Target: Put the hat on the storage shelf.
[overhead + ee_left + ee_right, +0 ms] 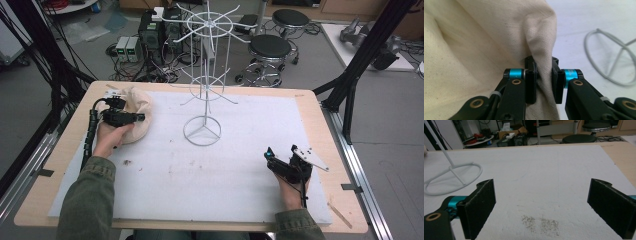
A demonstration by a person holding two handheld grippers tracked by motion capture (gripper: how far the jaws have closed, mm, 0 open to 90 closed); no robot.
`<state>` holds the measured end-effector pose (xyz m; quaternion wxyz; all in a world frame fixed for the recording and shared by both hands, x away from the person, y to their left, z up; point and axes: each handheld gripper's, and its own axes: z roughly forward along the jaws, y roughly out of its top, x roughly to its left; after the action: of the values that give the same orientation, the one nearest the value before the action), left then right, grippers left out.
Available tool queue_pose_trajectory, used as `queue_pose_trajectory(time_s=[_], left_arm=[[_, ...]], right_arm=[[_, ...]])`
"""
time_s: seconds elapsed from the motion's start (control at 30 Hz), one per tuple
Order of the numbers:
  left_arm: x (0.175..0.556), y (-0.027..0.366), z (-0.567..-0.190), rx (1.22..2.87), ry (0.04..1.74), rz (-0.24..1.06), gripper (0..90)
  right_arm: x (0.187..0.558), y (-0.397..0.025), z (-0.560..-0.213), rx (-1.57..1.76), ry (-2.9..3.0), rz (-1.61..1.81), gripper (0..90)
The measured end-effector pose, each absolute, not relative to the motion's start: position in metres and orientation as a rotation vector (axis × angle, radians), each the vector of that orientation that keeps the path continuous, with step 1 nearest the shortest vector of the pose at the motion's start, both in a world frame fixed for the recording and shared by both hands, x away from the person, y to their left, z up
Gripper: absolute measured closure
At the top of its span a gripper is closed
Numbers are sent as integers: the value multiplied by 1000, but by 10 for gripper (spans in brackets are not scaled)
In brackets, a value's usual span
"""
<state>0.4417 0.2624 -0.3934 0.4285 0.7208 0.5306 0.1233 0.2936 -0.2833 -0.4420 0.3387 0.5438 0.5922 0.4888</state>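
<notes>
The left gripper's [543,82] fingers [531,86] are clamping a raised fold of a cream canvas cloth bag [486,42], pinching the fabric between the pads while the rest of it is bulging up and to the side. In the high view the left gripper [141,118] is sitting against the bag [134,102], which is lying crumpled near the far left corner of the worktop [320,125], on its white foam mat [240,150]. The right gripper's [541,207] fingers [480,205] are standing wide apart, holding nothing, hovering low over the mat toward the near right corner [272,157]. Between the two, the white wire display rack [202,75] is standing upright near the far edge, its arms bare. The work appears to be at its opening stage: the bag is gripped but not yet lifted clear, and hanging it on the rack looks to be wholly ahead.
</notes>
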Motion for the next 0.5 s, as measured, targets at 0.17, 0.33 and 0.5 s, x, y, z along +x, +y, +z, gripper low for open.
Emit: queue_pose_trajectory(time_s=[0.17,0.33,0.5], left_arm=[[423,270,-379,1720,1272,356,773],[404,275,-359,1675,1197,432,773],[384,279,-335,1626,1107,486,773]], right_arm=[[293,-283,-442,1411,1545,1283,72],[293,-282,-442,1407,1554,1293,71],[293,-282,-442,1407,1562,1308,71]])
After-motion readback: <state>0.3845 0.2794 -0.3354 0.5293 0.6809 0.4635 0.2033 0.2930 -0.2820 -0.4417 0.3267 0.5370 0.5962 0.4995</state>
